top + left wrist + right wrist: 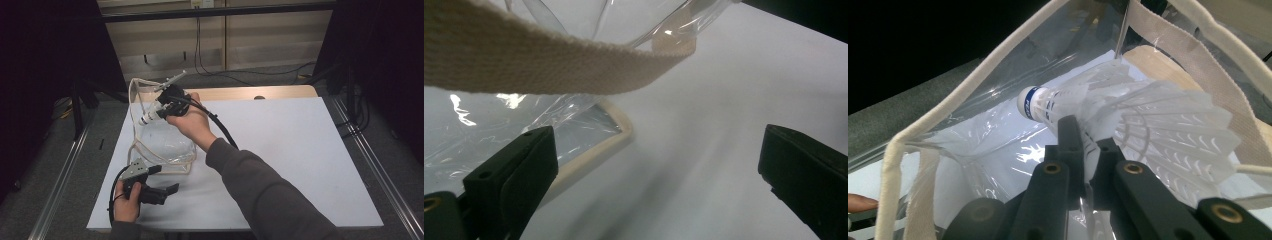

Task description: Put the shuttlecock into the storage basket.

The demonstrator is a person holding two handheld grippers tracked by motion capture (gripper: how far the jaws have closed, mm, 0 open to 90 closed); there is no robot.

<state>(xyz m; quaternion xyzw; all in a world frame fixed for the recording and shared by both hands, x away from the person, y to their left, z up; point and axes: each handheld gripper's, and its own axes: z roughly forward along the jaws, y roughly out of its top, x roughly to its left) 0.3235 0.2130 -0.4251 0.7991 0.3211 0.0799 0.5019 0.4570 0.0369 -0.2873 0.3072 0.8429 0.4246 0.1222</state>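
Two grippers are in use at the white table (280, 150). The right gripper (161, 109) sits in the upper left of centre in the high view, at the mouth of a clear plastic bag (162, 142) trimmed with beige webbing. Its jaws are pressed almost fully together and pinch a white feathered shuttlecock (149, 117). In the right gripper view the two black jaws rise from the bottom centre and clamp the feather skirt of the shuttlecock (1128, 115); the cork tip, marked with a blue band, points toward the upper left of that frame, into the bag (973, 135). The bag's beige rim arches across the top and down the left side of that view, so the shuttlecock lies within the bag opening — whether it touches the plastic cannot be told.

The left gripper (167, 192) lies low in the lower left of the high view, just below the bag's bottom edge. Its jaws are spread wide and hold nothing. In the left gripper view one black jaw stands at the lower left and the other at the right edge, with bare table (704, 165) between them. The left jaw sits just beside the bag's beige-edged corner (599, 145) — contact cannot be confirmed. A beige strap (534, 65) crosses the top of that frame above the jaws.
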